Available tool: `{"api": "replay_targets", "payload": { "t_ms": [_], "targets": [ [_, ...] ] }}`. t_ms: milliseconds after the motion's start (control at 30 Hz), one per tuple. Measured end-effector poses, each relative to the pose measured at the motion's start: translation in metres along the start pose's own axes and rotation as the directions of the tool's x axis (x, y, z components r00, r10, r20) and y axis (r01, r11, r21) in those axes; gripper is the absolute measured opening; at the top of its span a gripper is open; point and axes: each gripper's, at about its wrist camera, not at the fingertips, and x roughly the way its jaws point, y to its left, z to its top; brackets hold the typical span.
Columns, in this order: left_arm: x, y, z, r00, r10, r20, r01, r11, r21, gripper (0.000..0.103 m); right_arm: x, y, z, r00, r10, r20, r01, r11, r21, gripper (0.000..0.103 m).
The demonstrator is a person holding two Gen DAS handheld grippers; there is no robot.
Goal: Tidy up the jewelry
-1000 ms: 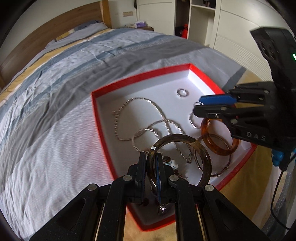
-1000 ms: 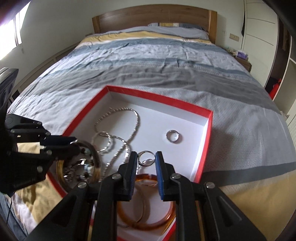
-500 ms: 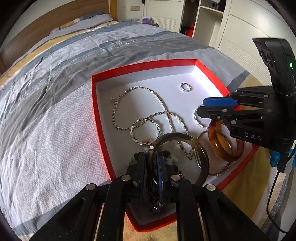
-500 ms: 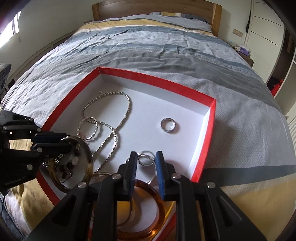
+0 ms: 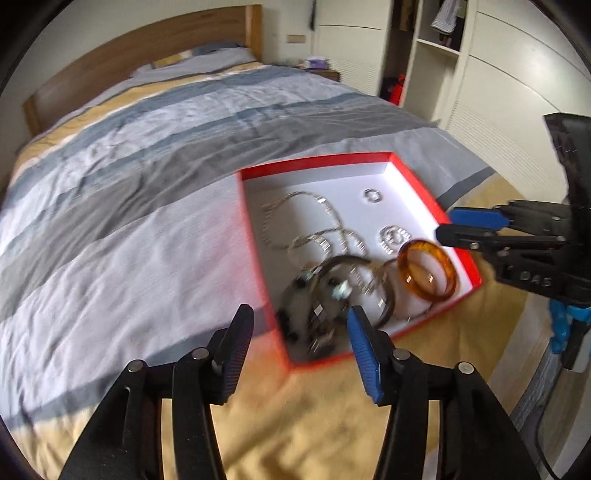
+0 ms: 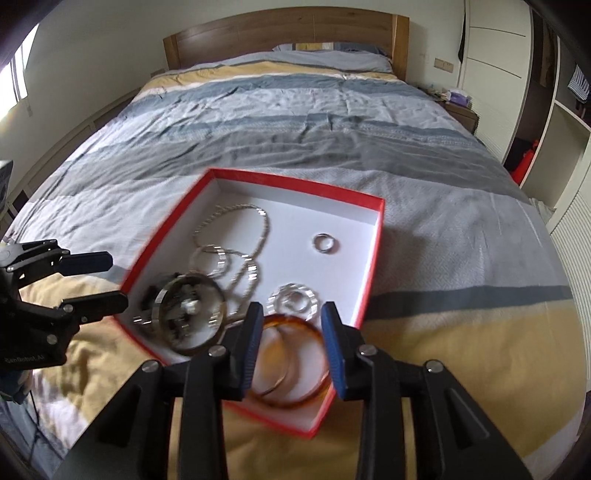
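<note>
A red-rimmed white tray (image 5: 314, 162) (image 6: 295, 181) lies on the bed. In it are a silver chain (image 5: 314, 206) (image 6: 236, 218), a silver ring (image 5: 372, 195) (image 6: 324, 243), a crystal bracelet (image 5: 395, 236) (image 6: 293, 301), an amber bangle (image 5: 426, 273) (image 6: 295, 320) and a dark bangle (image 5: 347, 260) (image 6: 195, 350) over blurred charms. My left gripper (image 5: 299, 321) (image 6: 116, 279) hovers off the tray's near-left corner, jaws opening, nothing between them. My right gripper (image 6: 291, 314) (image 5: 445, 225) hangs above the amber bangle, jaws opening, pads clear of it.
The tray rests on a grey, blue and yellow striped duvet (image 6: 295, 110) near the foot of the bed. A wooden headboard (image 6: 284, 29) stands at the far end. White wardrobes and open shelves (image 5: 436, 55) line the right wall beside a nightstand (image 6: 458, 110).
The left gripper has let go of the dark bangle, which now lies in the tray. Both grippers have drawn back and up from the tray, jaws wider.
</note>
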Motion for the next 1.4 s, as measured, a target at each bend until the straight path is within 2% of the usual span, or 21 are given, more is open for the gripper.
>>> {"api": "replay_targets", "payload": {
  "t_ms": [133, 367, 567, 833, 1067, 1400],
  "targets": [
    [-0.032, 0.013, -0.025, 0.998, 0.066, 0.006, -0.066, 0.997, -0.048, 0.061, -0.018, 0.03, -0.008, 1.0, 0.025, 0.001, -0.025, 1.0, -0.008, 0.031],
    [-0.096, 0.044, -0.07, 0.98, 0.199, 0.024, -0.194, 0.972, -0.131, 0.068, -0.042, 0.091, -0.023, 0.997, 0.081, 0.008, -0.081, 0.996, -0.027, 0.031],
    [-0.143, 0.06, -0.097, 0.964, 0.26, 0.063, -0.245, 0.952, -0.184, 0.074, -0.06, 0.14, -0.031, 0.993, 0.115, 0.018, -0.114, 0.992, -0.049, 0.031],
    [-0.195, 0.084, -0.134, 0.942, 0.319, 0.104, -0.282, 0.92, -0.271, 0.081, -0.079, 0.192, -0.044, 0.989, 0.143, 0.025, -0.141, 0.988, -0.065, 0.033],
    [-0.226, 0.099, -0.163, 0.918, 0.379, 0.118, -0.325, 0.888, -0.326, 0.085, -0.092, 0.221, -0.052, 0.99, 0.136, 0.041, -0.133, 0.989, -0.066, 0.037],
    [-0.251, 0.102, -0.181, 0.905, 0.402, 0.138, -0.329, 0.869, -0.37, 0.087, -0.103, 0.244, -0.07, 0.99, 0.135, 0.035, -0.132, 0.988, -0.082, 0.041]
  ]
}}
